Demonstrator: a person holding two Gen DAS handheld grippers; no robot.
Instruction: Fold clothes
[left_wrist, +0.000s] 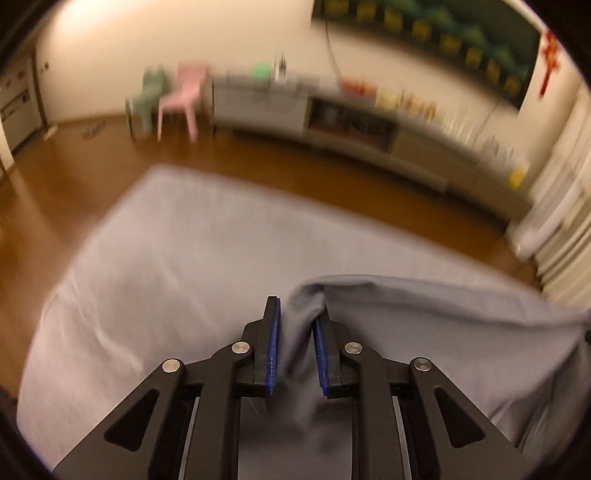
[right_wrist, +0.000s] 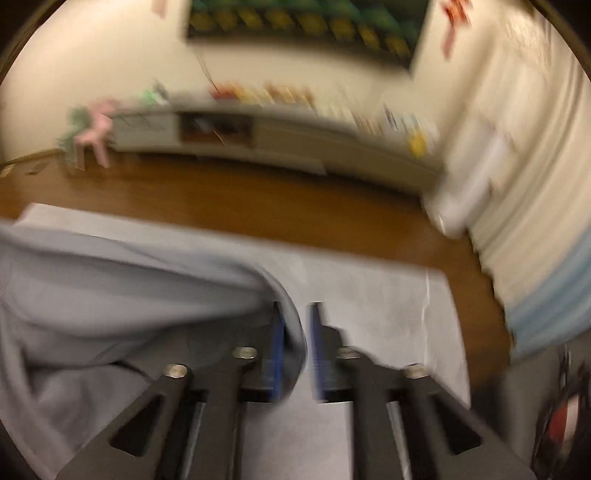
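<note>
Left tongs (left_wrist: 295, 317) parted, grey garment (left_wrist: 424, 332) bunched loosely between the pads. Right tongs (right_wrist: 297, 321) parted, cloth edge draped on one pad (right_wrist: 275, 354). Grey-covered surface (left_wrist: 166, 240) below.

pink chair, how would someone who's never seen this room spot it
Look across the brown wooden floor to the far cream wall, at the left end of the long low cabinet. Two small plastic chairs stand there side by side. The pink chair is the one next to the cabinet; its neighbour is a pale green chair.
</note>
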